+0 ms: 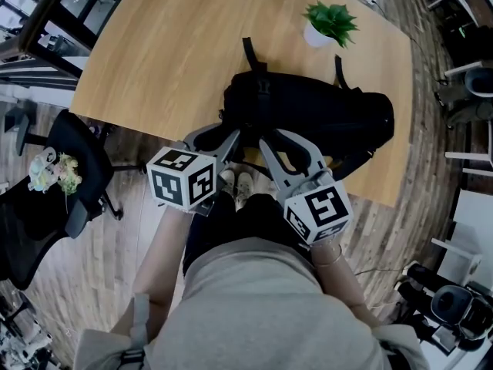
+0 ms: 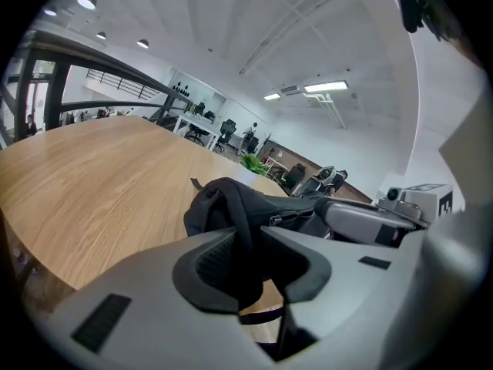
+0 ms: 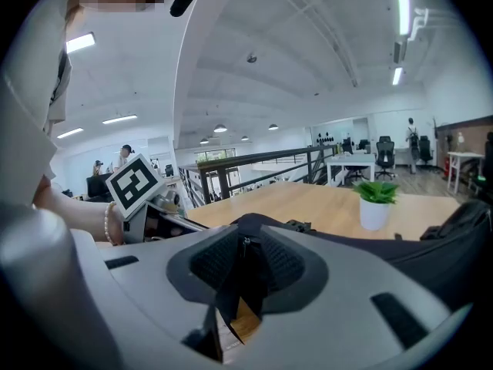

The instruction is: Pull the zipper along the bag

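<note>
Right gripper [image 3: 247, 237] is closed on the zipper pull [image 3: 246, 272]. Left gripper [image 2: 248, 234] pinches a fold of the bag [image 2: 231, 199] (soft black fabric, likely to bunch). The bag lies at the table's [image 1: 169, 60] near edge. Judgement: limp and light; keep the fabric taut beside the pull.

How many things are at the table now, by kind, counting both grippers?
black bag: 1
potted plant: 1
grippers: 2, the left gripper and the right gripper, each closed on the black bag
Total: 4
</note>
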`<move>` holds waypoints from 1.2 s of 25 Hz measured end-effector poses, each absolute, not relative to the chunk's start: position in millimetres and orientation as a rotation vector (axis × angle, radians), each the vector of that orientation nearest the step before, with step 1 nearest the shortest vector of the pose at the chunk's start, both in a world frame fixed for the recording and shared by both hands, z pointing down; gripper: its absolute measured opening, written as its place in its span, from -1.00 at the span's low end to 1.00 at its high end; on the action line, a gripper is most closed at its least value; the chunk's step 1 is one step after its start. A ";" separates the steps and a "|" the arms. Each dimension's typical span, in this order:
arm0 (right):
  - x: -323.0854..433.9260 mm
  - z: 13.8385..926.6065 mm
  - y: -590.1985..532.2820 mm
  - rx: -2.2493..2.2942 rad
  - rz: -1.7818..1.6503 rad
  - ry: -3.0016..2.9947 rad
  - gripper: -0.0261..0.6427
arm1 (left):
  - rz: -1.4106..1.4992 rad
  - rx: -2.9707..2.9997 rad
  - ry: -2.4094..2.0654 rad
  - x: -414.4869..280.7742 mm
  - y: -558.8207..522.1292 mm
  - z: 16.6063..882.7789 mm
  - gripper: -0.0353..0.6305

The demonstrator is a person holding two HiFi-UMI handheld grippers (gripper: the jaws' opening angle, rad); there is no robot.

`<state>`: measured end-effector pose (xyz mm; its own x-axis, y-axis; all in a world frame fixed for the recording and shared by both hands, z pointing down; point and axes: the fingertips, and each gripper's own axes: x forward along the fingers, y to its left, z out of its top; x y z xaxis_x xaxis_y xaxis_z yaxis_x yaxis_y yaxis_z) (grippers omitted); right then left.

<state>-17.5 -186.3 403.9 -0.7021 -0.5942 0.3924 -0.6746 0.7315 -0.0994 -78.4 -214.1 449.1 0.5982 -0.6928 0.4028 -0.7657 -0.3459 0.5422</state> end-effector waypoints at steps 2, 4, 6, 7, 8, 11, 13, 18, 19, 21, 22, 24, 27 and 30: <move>-20.0 403.5 -185.3 0.964 0.295 -2.598 -0.65 | 0.130 2.116 -1.147 -76.5 -212.5 446.0 -0.62; -23.8 403.1 -184.7 0.938 0.238 -2.593 -0.65 | 0.119 2.116 -1.142 -74.4 -212.0 442.5 -0.64; -28.9 401.9 -185.1 0.928 0.180 -2.589 -0.65 | 0.106 2.113 -1.139 -72.5 -211.0 439.9 -0.65; -31.1 401.9 -184.8 0.922 0.154 -2.587 -0.65 | 0.102 2.113 -1.138 -71.5 -210.0 439.0 -0.66; -32.7 403.2 -183.8 0.912 0.129 -2.580 -0.65 | 0.099 2.113 -1.136 -70.7 -208.8 438.5 -0.67; -36.1 411.3 -181.5 0.872 0.044 -2.537 -0.66 | 0.092 2.114 -1.127 -70.1 -206.5 438.3 -0.68; -38.7 418.0 -181.2 0.846 -0.014 -2.503 -0.77 | 0.087 2.114 -1.118 -71.2 -206.1 438.6 -0.68; -45.4 428.3 -183.9 0.811 -0.156 -2.421 -0.74 | 0.075 2.113 -1.089 -74.2 -207.8 440.0 -0.68; -46.3 429.8 -184.7 0.814 -0.175 -2.405 -0.74 | 0.074 2.110 -1.087 -75.3 -208.4 440.7 -0.68; -47.7 432.4 -185.8 0.821 -0.208 -2.377 -0.73 | 0.067 2.101 -1.083 -77.1 -209.3 442.2 -0.68; -48.0 433.6 -186.4 0.827 -0.219 -2.366 -0.71 | 0.063 2.098 -1.080 -77.7 -209.6 442.6 -0.68; -49.4 435.5 -188.3 0.839 -0.225 -2.352 -0.69 | 0.053 2.094 -1.071 -79.0 -210.3 442.9 -0.68; -53.5 439.0 -192.1 0.842 -0.235 -2.339 -0.66 | 0.032 2.082 -1.052 -82.6 -212.9 443.9 -0.68; -56.5 443.7 -196.3 0.845 -0.233 -2.333 -0.62 | 0.017 2.069 -1.037 -85.5 -215.2 446.3 -0.68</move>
